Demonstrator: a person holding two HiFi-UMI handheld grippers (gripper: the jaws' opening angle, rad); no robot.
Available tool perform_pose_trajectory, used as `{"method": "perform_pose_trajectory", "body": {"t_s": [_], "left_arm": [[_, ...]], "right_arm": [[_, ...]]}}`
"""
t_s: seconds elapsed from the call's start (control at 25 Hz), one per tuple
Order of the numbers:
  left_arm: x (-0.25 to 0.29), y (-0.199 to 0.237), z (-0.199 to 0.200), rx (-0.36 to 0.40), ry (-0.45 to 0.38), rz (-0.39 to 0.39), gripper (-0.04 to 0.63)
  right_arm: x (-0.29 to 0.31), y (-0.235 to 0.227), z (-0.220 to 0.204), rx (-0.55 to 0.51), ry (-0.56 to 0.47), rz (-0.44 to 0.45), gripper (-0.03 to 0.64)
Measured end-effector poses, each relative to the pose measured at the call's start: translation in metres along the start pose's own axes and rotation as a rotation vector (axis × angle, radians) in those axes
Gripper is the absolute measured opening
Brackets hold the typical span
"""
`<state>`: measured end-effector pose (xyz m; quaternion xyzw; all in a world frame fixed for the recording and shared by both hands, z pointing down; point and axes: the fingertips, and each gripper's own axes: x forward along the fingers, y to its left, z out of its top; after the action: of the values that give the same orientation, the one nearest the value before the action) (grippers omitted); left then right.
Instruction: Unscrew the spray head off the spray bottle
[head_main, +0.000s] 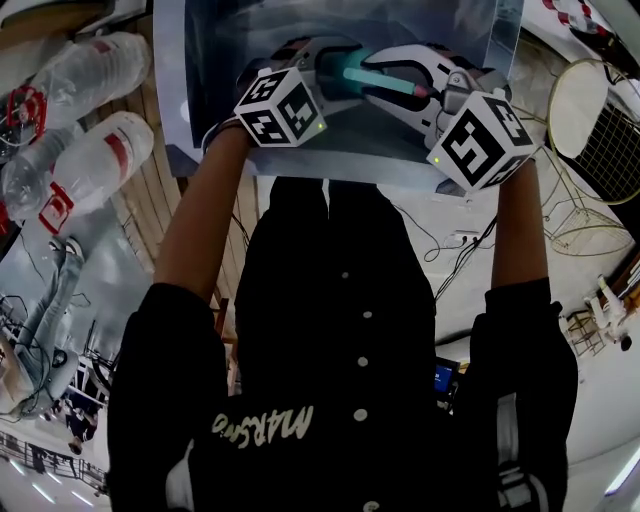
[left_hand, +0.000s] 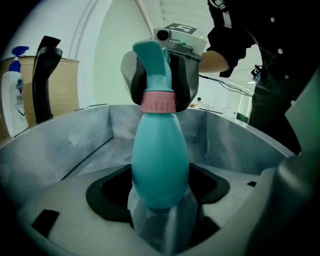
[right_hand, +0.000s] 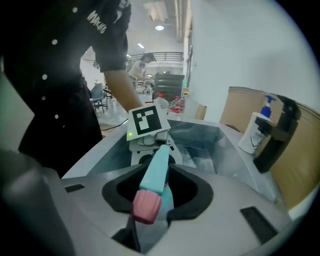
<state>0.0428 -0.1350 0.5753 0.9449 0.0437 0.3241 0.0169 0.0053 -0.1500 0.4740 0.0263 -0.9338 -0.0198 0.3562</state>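
Left gripper (left_hand: 161, 220) clamps the base of a teal spray bottle (left_hand: 160, 160), a grey tub (left_hand: 75, 145) behind; right gripper (left_hand: 161, 82) grips its spray head (left_hand: 151, 57) above the pink collar (left_hand: 158, 102). Far left, seemingly a white pump bottle (left_hand: 12, 100).

right gripper view: white wall (right_hand: 235, 50) upper right, ceiling lamp (right_hand: 159, 27) glowing top centre, brown board (right_hand: 234, 107) at right; wooden planks (head_main: 160, 200) at the head view's left.

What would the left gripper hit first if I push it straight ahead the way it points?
The left gripper already clamps the spray bottle; straight on, it would probably meet the right gripper, which faces it, closed on the spray head.
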Motion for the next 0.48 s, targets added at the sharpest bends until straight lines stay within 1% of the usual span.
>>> {"method": "perform_pose_trajectory", "body": {"t_s": [0.08,0.16,0.24,0.48], "left_arm": [[-0.0005,0.0004,0.0,-0.005,-0.001,0.001,0.364],[-0.0004,-0.0002,0.0005,0.004,0.0,0.001,0.364],[-0.0002,-0.0008,0.0007,0.012,0.0,-0.002,0.364],[-0.0001,0.0002,-0.0004,0.003,0.0,0.0,0.364]], "right_arm": [[0.0004,0.0003,0.001,-0.036,0.007,0.035,0.146],[-0.0003,0.0017,0.0015,-0.044,0.007,0.048,0.146],[-0.0008,0.0028,0.0015,-0.052,0.009,0.047,0.146],[-0.0014,0.0015,0.0027,-0.071,0.02,0.044,0.144]]}}
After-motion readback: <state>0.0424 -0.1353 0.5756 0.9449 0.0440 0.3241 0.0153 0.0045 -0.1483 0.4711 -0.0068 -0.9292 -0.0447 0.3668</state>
